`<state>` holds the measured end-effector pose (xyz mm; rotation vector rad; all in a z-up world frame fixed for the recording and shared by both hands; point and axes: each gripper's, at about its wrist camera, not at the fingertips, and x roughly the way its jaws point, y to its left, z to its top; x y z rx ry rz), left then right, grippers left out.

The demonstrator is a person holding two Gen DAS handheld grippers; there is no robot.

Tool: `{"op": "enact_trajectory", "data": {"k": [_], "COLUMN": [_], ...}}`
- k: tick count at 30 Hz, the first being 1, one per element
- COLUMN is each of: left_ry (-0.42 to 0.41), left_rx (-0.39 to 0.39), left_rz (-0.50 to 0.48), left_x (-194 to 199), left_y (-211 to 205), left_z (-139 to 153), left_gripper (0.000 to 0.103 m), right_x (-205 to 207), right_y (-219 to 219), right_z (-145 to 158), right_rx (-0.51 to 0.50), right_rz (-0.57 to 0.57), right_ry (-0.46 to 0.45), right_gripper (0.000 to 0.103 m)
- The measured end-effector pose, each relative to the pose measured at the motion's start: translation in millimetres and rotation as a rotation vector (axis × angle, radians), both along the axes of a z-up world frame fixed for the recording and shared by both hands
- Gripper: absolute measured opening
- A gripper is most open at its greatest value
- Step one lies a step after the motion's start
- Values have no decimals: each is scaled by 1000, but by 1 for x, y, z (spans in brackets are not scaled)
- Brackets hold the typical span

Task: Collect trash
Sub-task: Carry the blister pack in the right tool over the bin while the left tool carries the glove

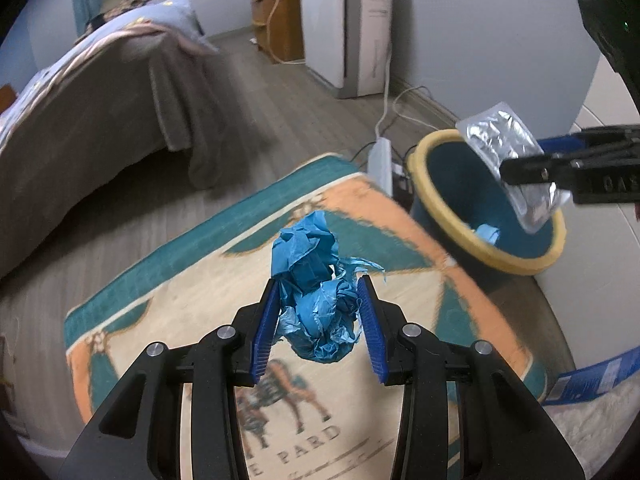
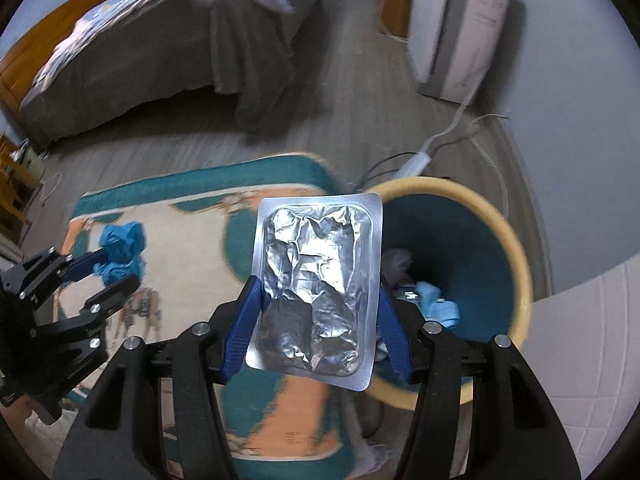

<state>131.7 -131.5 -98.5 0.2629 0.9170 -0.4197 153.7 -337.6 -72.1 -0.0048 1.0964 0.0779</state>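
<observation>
My left gripper is shut on a crumpled blue paper wad and holds it in the air above the rug. It also shows at the left of the right wrist view, with the wad in it. My right gripper is shut on a silver foil blister pack, held at the left rim of the teal bin with a yellow rim. In the left wrist view the pack hangs over the bin's mouth. Blue paper trash lies inside the bin.
A patterned teal and orange rug covers the floor below. A bed stands at the left. A white appliance, a power strip and cables lie behind the bin. A white surface is at the right.
</observation>
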Motion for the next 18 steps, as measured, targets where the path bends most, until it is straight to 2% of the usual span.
{"op": "enact_trajectory", "data": {"k": [8, 18], "left_ry": [2, 17], "left_rx": [-5, -16], "left_rz": [-103, -200], "left_x": [1, -2], "left_y": [-63, -125], "left_z": [-7, -15], "left_gripper": [41, 41], "right_x": [6, 2], "right_y": [-63, -115], "right_z": [-19, -44], "right_rx": [-4, 4], "right_rz": [-102, -179], "right_ry": [33, 82], "right_gripper": [56, 56]}}
